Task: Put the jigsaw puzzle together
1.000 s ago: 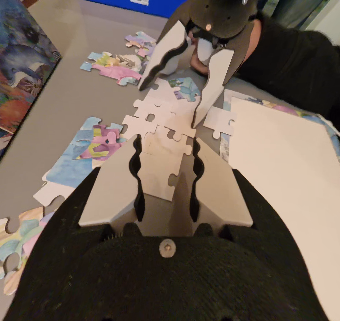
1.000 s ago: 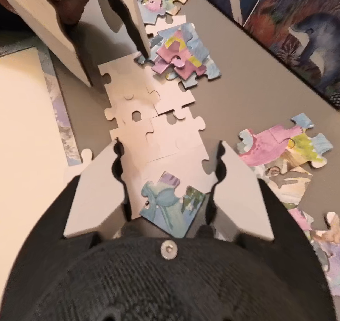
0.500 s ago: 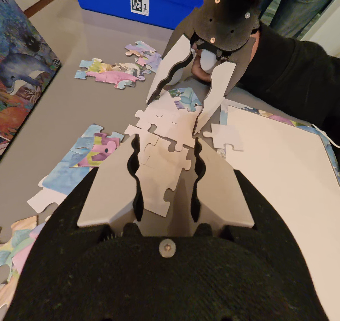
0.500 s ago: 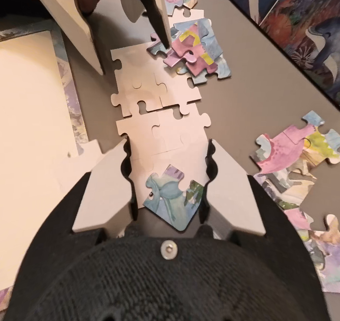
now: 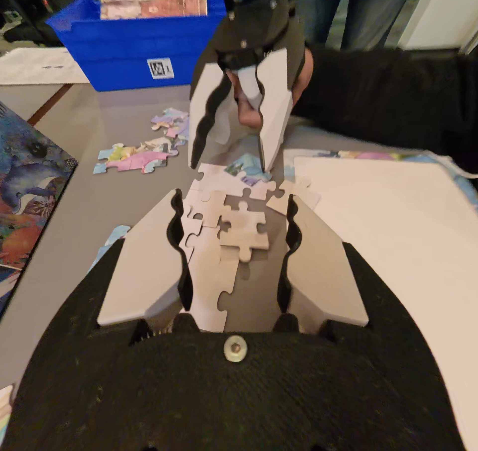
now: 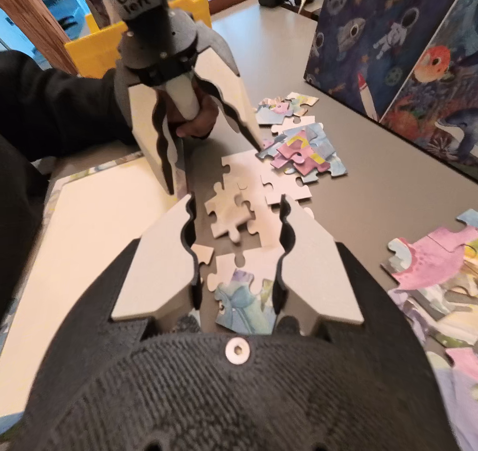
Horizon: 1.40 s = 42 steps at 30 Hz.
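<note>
A block of face-down white puzzle pieces lies on the grey table, broken apart. One loose white piece lies askew over a gap in it; it also shows in the right wrist view. A face-up blue fish piece rests on the block's end between my right gripper's fingers, not gripped. My left gripper is open and empty above the block. My right gripper is open and empty, facing it from the other end. Each gripper shows in the other's view, the right and the left.
A large white board lies beside the block. Coloured pieces lie in heaps. A blue bin, a yellow bin and picture boxes stand around the table's edges. Only a small space, under 4 cm, lies between the two pairs of fingers.
Both grippers have risen and tilted back from the table. The left one has opened wider. The joined white block has come apart; one piece now lies loose and askew over a gap.
</note>
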Each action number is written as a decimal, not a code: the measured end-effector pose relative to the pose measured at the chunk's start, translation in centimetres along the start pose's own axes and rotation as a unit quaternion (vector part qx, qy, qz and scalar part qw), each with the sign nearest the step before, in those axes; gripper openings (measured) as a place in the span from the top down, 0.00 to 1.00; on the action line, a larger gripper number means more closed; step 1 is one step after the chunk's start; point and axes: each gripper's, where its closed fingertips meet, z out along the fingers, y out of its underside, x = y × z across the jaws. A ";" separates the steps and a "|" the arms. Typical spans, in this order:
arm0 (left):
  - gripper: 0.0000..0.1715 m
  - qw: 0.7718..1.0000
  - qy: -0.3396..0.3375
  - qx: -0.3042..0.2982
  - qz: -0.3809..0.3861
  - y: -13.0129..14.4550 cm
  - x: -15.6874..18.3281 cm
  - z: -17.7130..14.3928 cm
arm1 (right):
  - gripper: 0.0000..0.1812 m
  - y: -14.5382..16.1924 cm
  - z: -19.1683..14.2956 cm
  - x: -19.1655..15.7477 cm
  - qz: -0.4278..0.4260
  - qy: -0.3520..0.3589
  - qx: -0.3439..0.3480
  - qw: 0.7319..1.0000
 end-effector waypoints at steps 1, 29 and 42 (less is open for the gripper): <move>0.54 1.000 -0.008 -0.022 0.013 0.6 0.1 0.5 | 0.64 0.5 0.1 0.4 -0.004 0.013 -0.014 1.000; 0.59 0.998 -0.043 0.008 -0.053 0.5 -2.1 0.0 | 0.75 1.0 -1.6 3.3 -0.011 0.088 -0.022 0.996; 0.71 1.000 -0.028 -0.003 0.007 0.1 0.0 1.1 | 0.83 -0.4 1.3 -0.7 -0.031 0.002 0.005 1.000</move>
